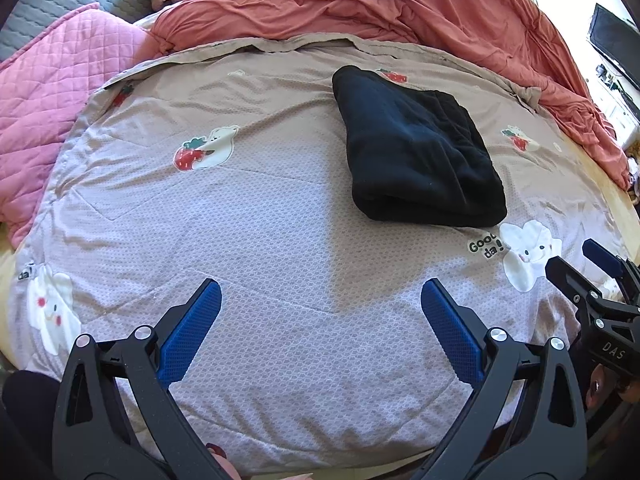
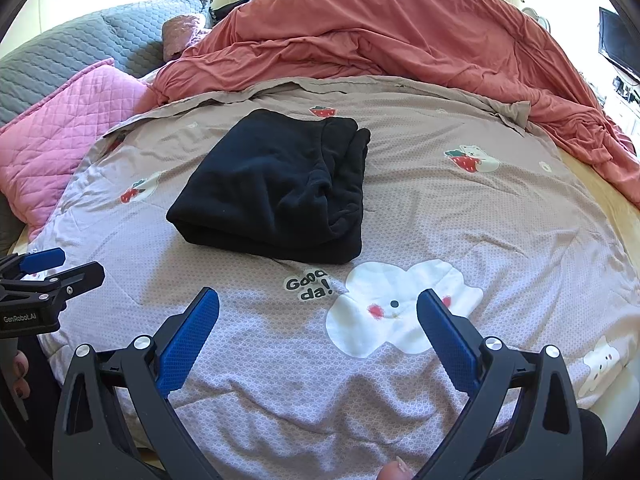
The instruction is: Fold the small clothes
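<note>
A black fleece garment (image 1: 416,148) lies folded into a thick rectangle on the patterned grey-brown bed cover (image 1: 260,220); it also shows in the right wrist view (image 2: 276,188). My left gripper (image 1: 320,296) is open and empty, hovering over the cover well short of the garment. My right gripper (image 2: 318,304) is open and empty, above a white cartoon print, in front of the garment. The right gripper shows at the right edge of the left wrist view (image 1: 592,268); the left one shows at the left edge of the right wrist view (image 2: 60,266).
A rumpled orange-red duvet (image 2: 420,40) is heaped behind the cover. A pink quilted pillow (image 2: 68,120) and grey quilted bedding (image 2: 72,44) lie at the left. A dark screen (image 2: 618,40) stands far right. The bare yellowish mattress edge (image 2: 600,192) shows at right.
</note>
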A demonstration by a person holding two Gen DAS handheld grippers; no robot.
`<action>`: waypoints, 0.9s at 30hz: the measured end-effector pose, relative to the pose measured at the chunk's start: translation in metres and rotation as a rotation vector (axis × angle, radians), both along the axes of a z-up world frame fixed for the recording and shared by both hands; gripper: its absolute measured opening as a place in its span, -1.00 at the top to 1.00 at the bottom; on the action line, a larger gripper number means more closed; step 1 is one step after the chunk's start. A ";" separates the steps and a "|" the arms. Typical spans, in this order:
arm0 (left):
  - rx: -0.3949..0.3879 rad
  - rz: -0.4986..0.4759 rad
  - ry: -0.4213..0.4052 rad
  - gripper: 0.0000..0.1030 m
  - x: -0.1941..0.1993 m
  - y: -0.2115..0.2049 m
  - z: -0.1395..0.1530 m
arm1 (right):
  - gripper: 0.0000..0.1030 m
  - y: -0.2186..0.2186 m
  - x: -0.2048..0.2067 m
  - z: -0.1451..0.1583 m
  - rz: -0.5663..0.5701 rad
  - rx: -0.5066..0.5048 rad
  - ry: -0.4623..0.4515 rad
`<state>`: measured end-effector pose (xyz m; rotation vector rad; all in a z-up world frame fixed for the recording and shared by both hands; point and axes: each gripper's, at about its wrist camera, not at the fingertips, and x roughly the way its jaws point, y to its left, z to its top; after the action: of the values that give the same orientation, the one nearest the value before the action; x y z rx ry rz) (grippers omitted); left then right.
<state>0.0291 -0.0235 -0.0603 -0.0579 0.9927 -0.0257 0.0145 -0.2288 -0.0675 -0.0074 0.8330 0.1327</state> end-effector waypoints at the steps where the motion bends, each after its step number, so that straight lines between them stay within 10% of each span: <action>1: 0.001 0.001 0.002 -0.82 0.000 0.001 0.000 | -0.92 0.000 0.000 0.000 0.002 0.002 0.001; 27: 0.009 0.023 -0.013 -0.82 -0.002 0.001 0.003 | -0.92 -0.001 0.001 -0.002 0.004 -0.001 0.010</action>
<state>0.0272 -0.0223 -0.0569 -0.0609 0.9789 -0.0005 0.0154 -0.2294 -0.0696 -0.0089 0.8426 0.1363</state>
